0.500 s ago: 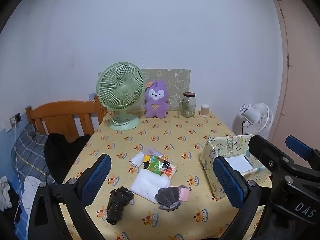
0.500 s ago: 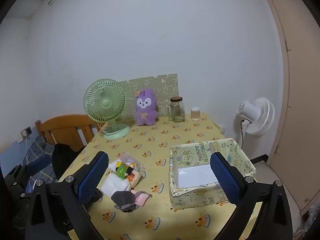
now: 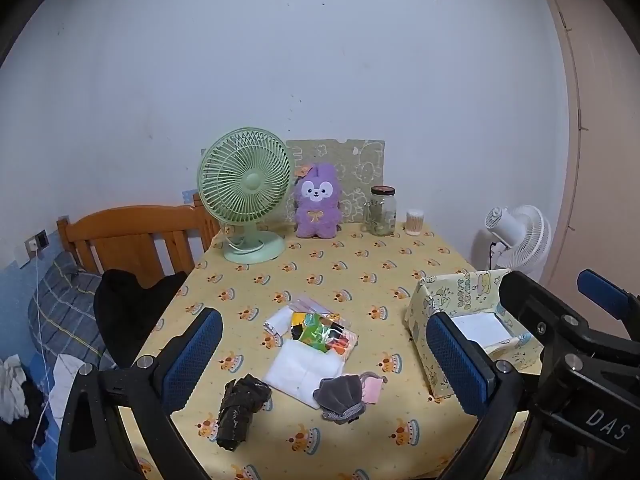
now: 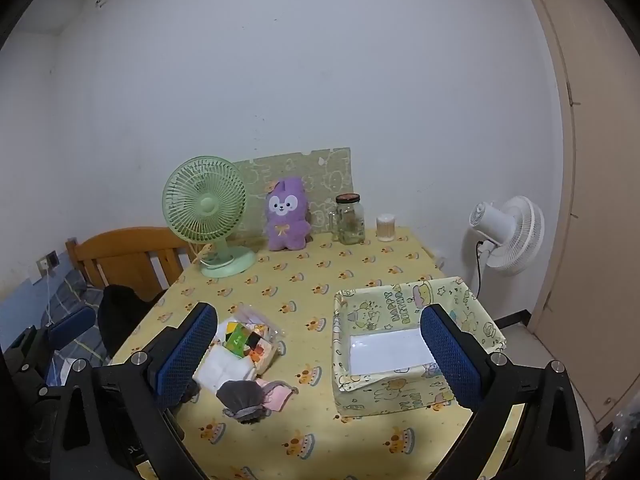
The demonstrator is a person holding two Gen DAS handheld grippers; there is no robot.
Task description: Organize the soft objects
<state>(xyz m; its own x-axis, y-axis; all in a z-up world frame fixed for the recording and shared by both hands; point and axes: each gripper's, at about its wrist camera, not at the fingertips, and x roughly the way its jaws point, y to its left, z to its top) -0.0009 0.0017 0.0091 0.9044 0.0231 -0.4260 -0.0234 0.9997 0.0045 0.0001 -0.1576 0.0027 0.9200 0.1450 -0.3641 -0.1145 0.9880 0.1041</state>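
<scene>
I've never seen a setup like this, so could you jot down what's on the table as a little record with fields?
surface: table under a yellow tablecloth with a cake print
container: open paper-wrapped box, only a white sheet inside
soft items: grey pouch, pink cloth, black bundle, white folded cloth, clear bag of colourful items
back row: green desk fan, purple plush toy, glass jar
left gripper: open, empty
right gripper: open, empty
</scene>
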